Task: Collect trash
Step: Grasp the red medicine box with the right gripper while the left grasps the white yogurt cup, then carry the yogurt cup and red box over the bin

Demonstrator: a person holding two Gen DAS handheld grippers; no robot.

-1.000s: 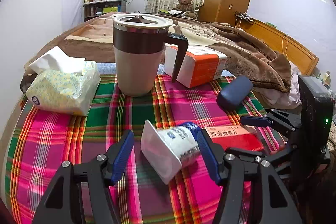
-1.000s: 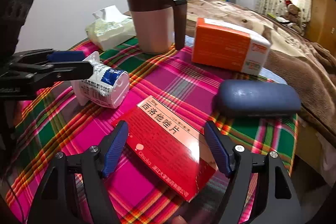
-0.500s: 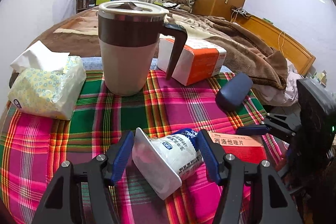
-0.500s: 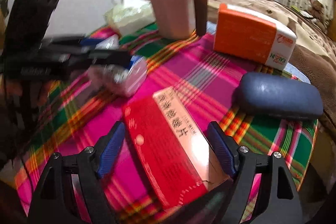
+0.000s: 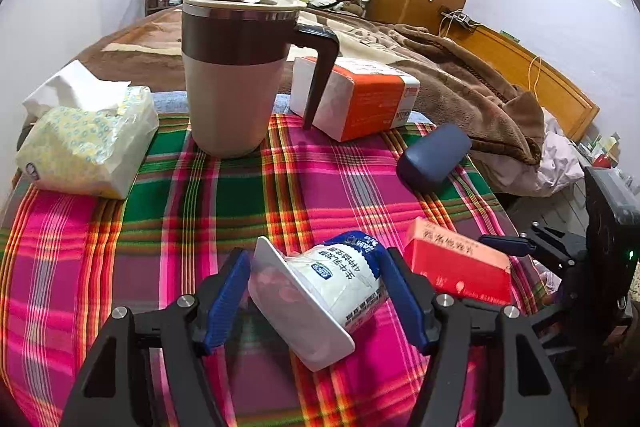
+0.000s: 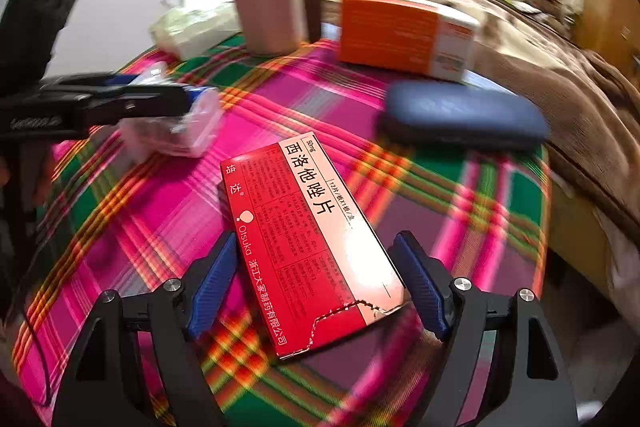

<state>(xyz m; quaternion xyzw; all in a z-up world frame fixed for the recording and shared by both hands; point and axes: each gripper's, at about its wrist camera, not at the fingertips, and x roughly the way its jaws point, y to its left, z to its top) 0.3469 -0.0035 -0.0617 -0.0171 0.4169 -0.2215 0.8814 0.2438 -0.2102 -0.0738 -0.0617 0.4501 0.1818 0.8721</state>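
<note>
On the plaid tablecloth [image 6: 168, 203], the flat red cardboard medicine box [image 6: 308, 243] printed "Otsuka" is lying lengthwise between the right gripper [image 6: 320, 287]'s wide-open fingers — untouched. The left gripper [image 5: 314, 301] is pinching a white plastic yogurt cup [image 5: 324, 297] sideways, mouth toward the camera.

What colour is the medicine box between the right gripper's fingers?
Red, with a pale pink strip: medicine box, clearest in the right wrist view.

Both grippers, left [image 5: 314, 301] and right [image 6: 320, 287], are built black, with ribbed blue pads [image 5: 226, 299] and silver screws [image 5: 185, 301]; a green light [image 5: 631, 254] seems lit.
</note>
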